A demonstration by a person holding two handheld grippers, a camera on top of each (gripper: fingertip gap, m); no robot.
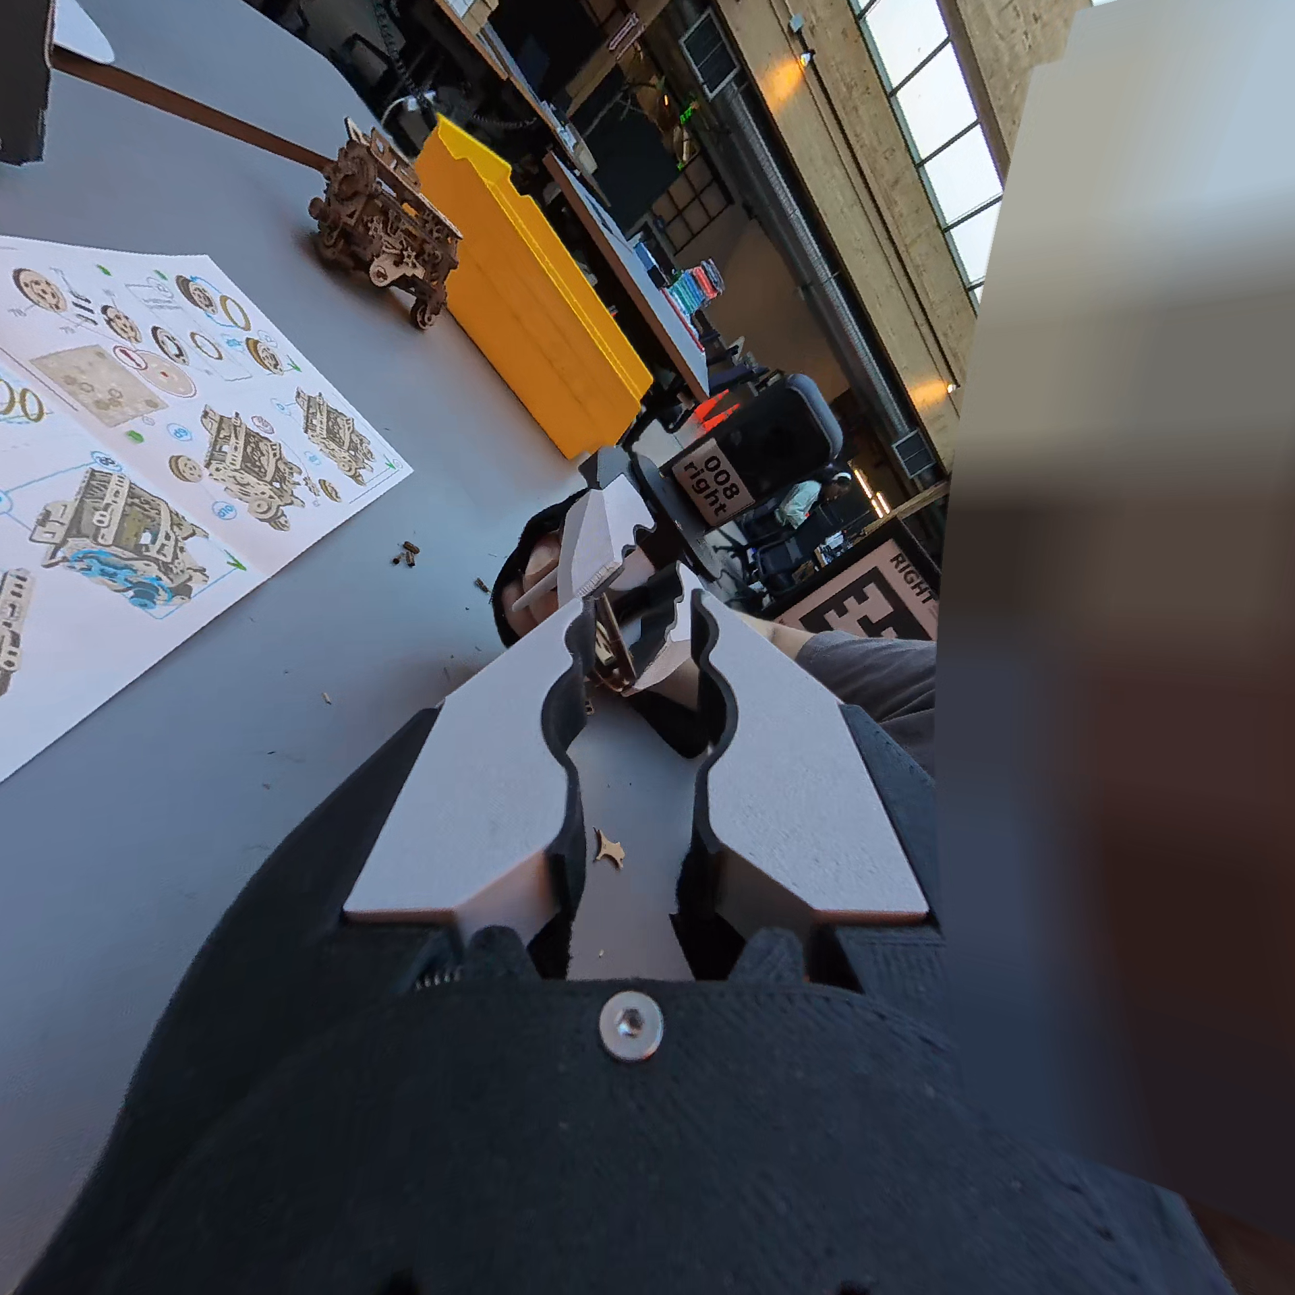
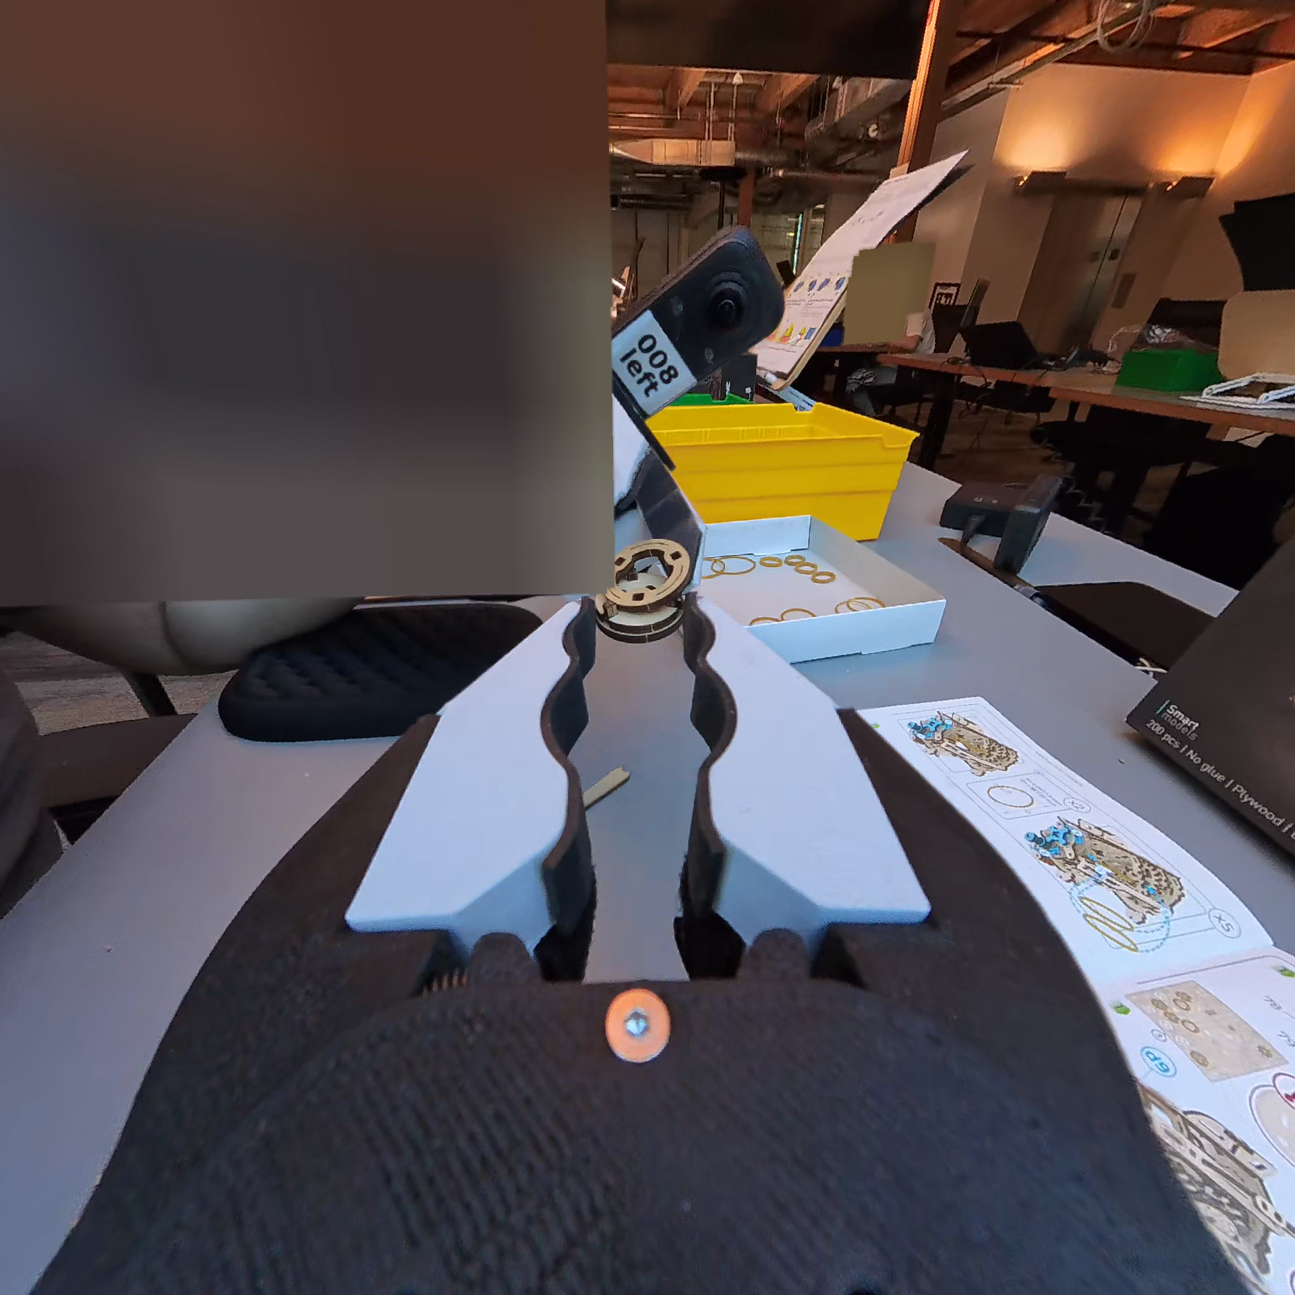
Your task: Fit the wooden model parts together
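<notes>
In the right wrist view my right gripper (image 2: 638,611) is shut on a small round wooden wheel stack (image 2: 639,622), held flat at its fingertips. A notched wooden disc (image 2: 648,564) leans tilted on top of the wheel. The left gripper (image 2: 666,515) comes down onto it from behind. In the left wrist view my left gripper (image 1: 641,613) has its jaws apart around the same wooden parts (image 1: 611,652), seen edge-on. They lie against its left pad, with a gap to the right pad. The right gripper (image 1: 617,560) reaches in from ahead.
An assembled wooden model (image 1: 382,224) and a yellow bin (image 1: 539,301) stand on the grey table (image 1: 315,771). An instruction sheet (image 1: 175,448) lies to the left. A white tray (image 2: 862,634) holds rubber rings. A dark box (image 2: 1233,736) is at the right. A wood scrap (image 1: 608,849) lies below the fingers.
</notes>
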